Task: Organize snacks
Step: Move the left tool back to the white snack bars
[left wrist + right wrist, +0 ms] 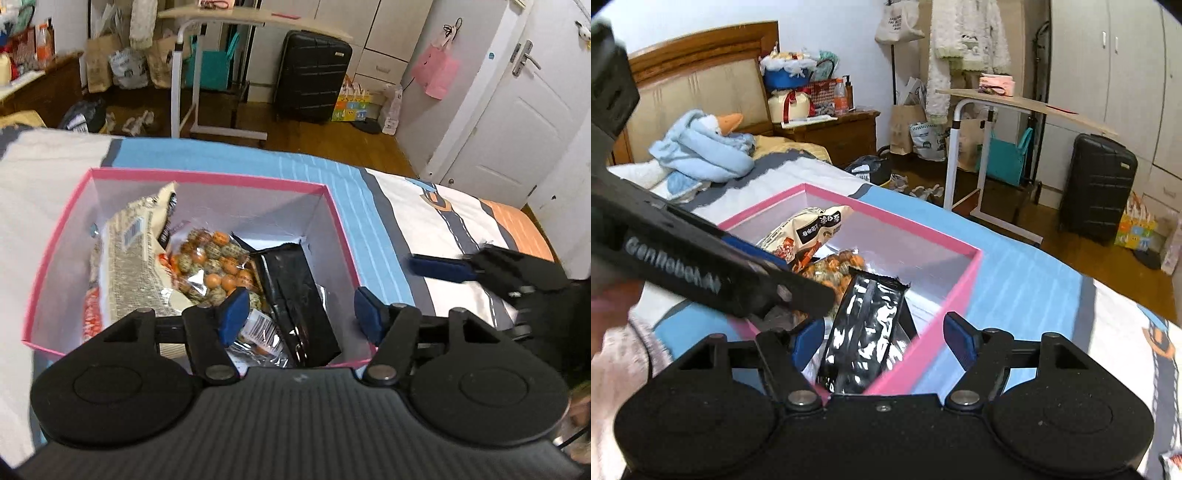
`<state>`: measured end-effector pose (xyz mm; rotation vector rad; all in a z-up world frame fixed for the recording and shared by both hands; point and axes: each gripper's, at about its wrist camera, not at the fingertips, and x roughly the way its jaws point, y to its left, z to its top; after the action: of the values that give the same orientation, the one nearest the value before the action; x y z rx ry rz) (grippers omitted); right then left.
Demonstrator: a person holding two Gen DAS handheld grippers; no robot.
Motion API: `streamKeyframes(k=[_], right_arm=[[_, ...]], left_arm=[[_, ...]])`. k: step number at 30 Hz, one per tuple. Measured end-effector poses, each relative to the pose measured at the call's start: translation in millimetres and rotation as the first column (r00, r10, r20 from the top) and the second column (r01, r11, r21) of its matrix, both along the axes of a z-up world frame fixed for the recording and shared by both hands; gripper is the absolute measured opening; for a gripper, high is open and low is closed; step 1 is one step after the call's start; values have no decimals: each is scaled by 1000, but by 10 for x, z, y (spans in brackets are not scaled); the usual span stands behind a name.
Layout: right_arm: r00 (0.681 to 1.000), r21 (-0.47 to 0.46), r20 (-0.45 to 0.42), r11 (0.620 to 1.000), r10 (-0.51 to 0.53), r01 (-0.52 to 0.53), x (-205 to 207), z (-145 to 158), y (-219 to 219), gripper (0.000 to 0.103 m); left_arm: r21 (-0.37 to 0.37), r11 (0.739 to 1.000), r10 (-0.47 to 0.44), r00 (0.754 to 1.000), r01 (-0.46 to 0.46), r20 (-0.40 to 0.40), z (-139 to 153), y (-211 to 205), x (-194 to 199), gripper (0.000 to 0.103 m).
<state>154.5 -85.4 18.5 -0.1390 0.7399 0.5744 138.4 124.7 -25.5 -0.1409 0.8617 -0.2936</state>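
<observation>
The left gripper (299, 314) is hovering with jaws spread above the pink box (177, 176). Between its fingers, a black pouch (299, 291) is lying; a candy bag (214, 266) is lying left of it.

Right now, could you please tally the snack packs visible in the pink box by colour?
Black pack: 1
Beige pack: 1
Clear bag of orange and speckled balls: 1
Total: 3, all inside the box; more may be hidden.
</observation>
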Motion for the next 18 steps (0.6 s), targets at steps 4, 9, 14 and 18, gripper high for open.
streamKeyframes(k=[4,9,14,18], right_arm=[[999,-10,21,999,-46,46,-268,205,-464,79],[989,-111,59,984,-132,138,-640,304,-1046,79],[970,-166,88,957,-227,239,-930,360,-1576,79],[949,-185,76,931,-305,314,-1008,276,-1911,79]], left_arm=[[20,999,-28,999,27,45,208,-46,-174,64],[55,993,-107,990,103,87,453,-323,-403,64],[88,977,-205,972,195,112,605,-744,-519,64],[79,963,-264,958,256,112,580,-1068,-547,64]])
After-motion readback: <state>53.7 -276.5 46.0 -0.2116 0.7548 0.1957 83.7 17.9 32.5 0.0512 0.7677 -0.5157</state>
